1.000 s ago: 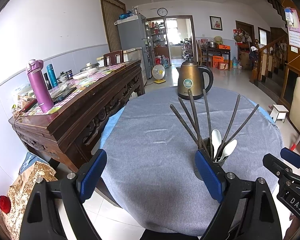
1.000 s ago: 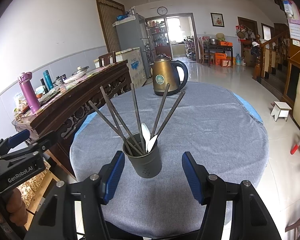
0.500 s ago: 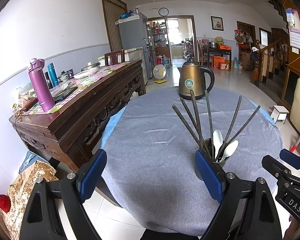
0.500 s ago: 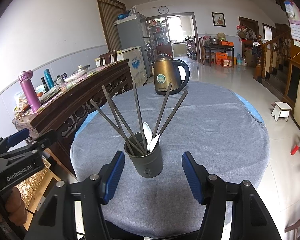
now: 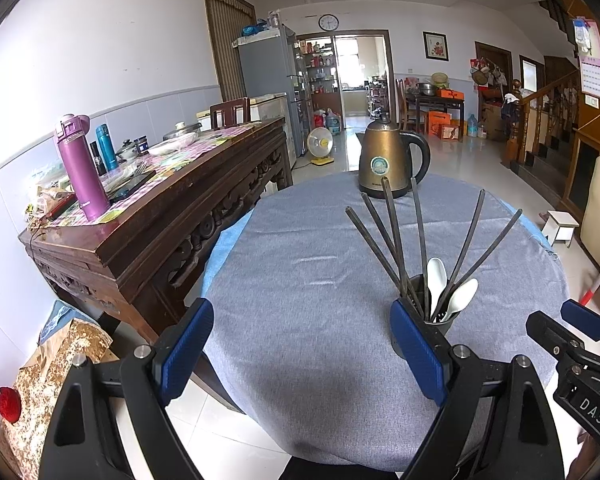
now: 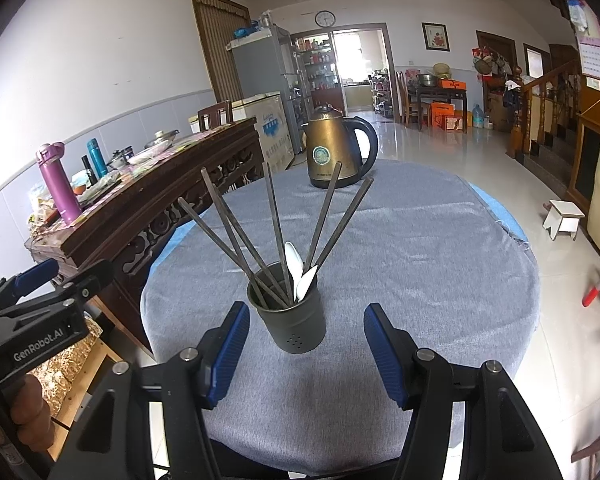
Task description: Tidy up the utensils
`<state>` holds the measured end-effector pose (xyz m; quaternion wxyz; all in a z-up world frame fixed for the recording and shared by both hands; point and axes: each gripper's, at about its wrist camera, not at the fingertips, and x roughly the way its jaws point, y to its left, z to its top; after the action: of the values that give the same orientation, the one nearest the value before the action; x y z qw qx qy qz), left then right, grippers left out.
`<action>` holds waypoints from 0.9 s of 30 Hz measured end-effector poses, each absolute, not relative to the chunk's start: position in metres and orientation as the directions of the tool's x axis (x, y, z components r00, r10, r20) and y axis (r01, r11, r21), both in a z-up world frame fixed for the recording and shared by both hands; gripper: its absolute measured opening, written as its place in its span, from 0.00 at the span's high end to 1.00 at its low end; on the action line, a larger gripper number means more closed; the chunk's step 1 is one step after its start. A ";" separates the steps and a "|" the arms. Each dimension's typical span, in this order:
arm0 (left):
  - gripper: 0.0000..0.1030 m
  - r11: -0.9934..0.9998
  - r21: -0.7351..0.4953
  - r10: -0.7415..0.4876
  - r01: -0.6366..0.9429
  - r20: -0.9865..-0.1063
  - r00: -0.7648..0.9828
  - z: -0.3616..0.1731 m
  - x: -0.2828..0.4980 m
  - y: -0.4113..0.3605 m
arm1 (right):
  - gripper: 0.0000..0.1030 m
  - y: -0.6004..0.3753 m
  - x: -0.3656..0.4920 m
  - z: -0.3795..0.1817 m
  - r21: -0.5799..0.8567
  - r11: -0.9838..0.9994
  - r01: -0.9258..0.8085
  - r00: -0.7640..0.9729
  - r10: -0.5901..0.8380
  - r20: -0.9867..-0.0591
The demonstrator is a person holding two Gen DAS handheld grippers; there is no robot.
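A dark grey utensil cup (image 6: 296, 320) stands on the round grey-clothed table (image 6: 420, 264). It holds several dark chopsticks (image 6: 274, 224) fanned out and two white spoons (image 6: 300, 276). My right gripper (image 6: 306, 354) is open and empty, just in front of the cup, jaws wider than it. My left gripper (image 5: 300, 354) is open and empty over the table's near edge; the cup (image 5: 436, 320) sits behind its right finger (image 5: 418, 350). The left gripper also shows in the right wrist view (image 6: 36, 308).
A bronze kettle (image 6: 334, 148) stands at the table's far side. A dark wooden sideboard (image 5: 152, 216) with a purple bottle (image 5: 82, 168) and clutter runs along the left. A white stool (image 6: 564, 218) stands on the tiled floor at right.
Both grippers have drifted slightly back and down; the cup and utensils have not moved. Both grippers stay open.
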<state>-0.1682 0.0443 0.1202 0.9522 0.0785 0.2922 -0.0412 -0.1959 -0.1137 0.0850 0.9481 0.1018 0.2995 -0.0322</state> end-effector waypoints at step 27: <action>0.13 0.983 0.129 -0.032 0.127 -0.571 0.821 0.115 -0.170 0.042 | 0.38 -0.115 -0.195 0.084 0.176 0.977 0.124 0.816 0.000 -0.578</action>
<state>-0.1697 0.0419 0.1152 0.9507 0.0807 0.2966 -0.0418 -0.1954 -0.1146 0.0839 0.9474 0.1032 0.3013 -0.0328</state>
